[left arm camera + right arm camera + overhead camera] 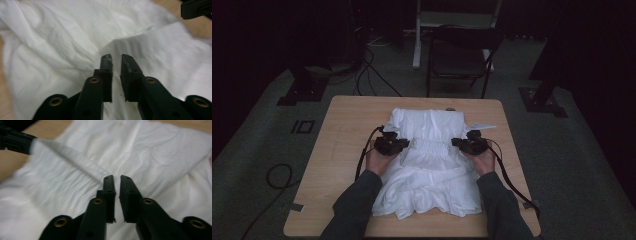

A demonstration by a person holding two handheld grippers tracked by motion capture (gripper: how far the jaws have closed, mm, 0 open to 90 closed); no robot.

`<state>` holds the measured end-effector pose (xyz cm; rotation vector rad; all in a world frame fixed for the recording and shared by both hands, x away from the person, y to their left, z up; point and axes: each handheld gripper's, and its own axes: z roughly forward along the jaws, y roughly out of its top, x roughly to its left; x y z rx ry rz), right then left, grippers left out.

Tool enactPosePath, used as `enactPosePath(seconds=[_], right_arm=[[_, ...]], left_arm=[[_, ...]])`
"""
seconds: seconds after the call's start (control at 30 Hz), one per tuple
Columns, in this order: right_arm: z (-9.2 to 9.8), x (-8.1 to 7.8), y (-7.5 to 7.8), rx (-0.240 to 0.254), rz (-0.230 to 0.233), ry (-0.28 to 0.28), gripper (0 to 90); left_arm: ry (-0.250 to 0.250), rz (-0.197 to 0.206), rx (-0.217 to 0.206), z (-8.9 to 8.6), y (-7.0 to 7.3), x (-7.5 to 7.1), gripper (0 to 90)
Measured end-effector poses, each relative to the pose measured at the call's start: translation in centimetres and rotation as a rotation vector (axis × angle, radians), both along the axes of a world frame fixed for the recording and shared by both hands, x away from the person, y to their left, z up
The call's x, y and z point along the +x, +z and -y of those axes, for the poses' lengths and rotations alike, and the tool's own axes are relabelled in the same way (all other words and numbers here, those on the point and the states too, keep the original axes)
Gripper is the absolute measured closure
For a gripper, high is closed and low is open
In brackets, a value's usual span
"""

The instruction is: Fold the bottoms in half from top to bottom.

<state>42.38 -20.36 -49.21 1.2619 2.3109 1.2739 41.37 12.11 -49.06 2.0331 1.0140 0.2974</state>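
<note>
- White garment: a thin, crinkled fabric piece, apparently a dress, with a gathered, ribbed band across its middle.
- Pose: spread flat on the wooden table, running from the far half towards the near edge, its near hem bunched in soft folds.
- Upper part: folded, lying smooth beyond the band; a small corner of cloth juts out on the right side.
- Surface: creased all over in the left gripper view; in the right gripper view the band shows fine parallel pleats.
</note>
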Motion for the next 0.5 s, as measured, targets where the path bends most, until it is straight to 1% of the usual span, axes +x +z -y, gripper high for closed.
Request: enactPosePath(seconds=[0.03, 0.07, 0.17, 0.2, 0.23, 0.27, 0.3, 0.33, 0.37, 0.4, 0.43, 0.5], right_arm=[[-0.6, 0.9, -0.6, -0.036, -0.015, -0.016, 85.4], [-0.9, 1.3, -1.0, -0.056, -0.026, -0.022, 85.9], [-1.7, 2.7, -2.5, -0.092, -0.075, -0.024, 86.1], [-1.9, 2.9, -2.9, -0.098, -0.091, -0.016, 85.5], [-2.1, 3.1, -3.3, -0.097, -0.105, -0.003, 84.1], [-2.2, 3.1, -3.5, -0.092, -0.108, 0.022, 83.2], [-2.2, 3.0, -3.6, -0.088, -0.101, 0.039, 82.4], [-2.2, 3.0, -3.6, -0.088, -0.101, 0.039, 82.4], [-2.1, 2.7, -3.5, -0.066, -0.101, 0.052, 81.5], [-1.9, 2.5, -3.4, -0.035, -0.098, 0.065, 80.1], [-1.4, 1.9, -3.1, 0.009, -0.09, 0.087, 78.8], [-0.8, 0.8, -2.7, 0.055, -0.071, 0.118, 77.7]], left_arm=[[0.002, -0.038, 0.026, 1.0, -0.8, 1.3, 82.1], [0.007, -0.05, 0.04, 1.5, -1.2, 1.8, 82.2], [0.002, -0.092, 0.09, 2.7, -2.6, 2.9, 82.1], [0.006, -0.098, 0.099, 2.9, -2.9, 3.0, 81.6], [-0.005, -0.1, 0.094, 3.0, -3.2, 3.1, 80.9], [-0.009, -0.095, 0.077, 3.0, -3.2, 3.0, 79.6], [-0.015, -0.083, 0.067, 3.0, -3.2, 2.7, 77.9], [-0.015, -0.083, 0.067, 3.0, -3.2, 2.7, 75.8], [-0.031, -0.071, 0.056, 2.9, -3.0, 2.3, 75.8], [-0.053, -0.041, 0.034, 2.7, -2.7, 1.5, 74.4], [-0.067, -0.018, 0.02, 2.6, -2.5, 0.8, 72.4], [-0.094, 0.012, -0.007, 2.5, -2.2, -0.3, 71.3]])
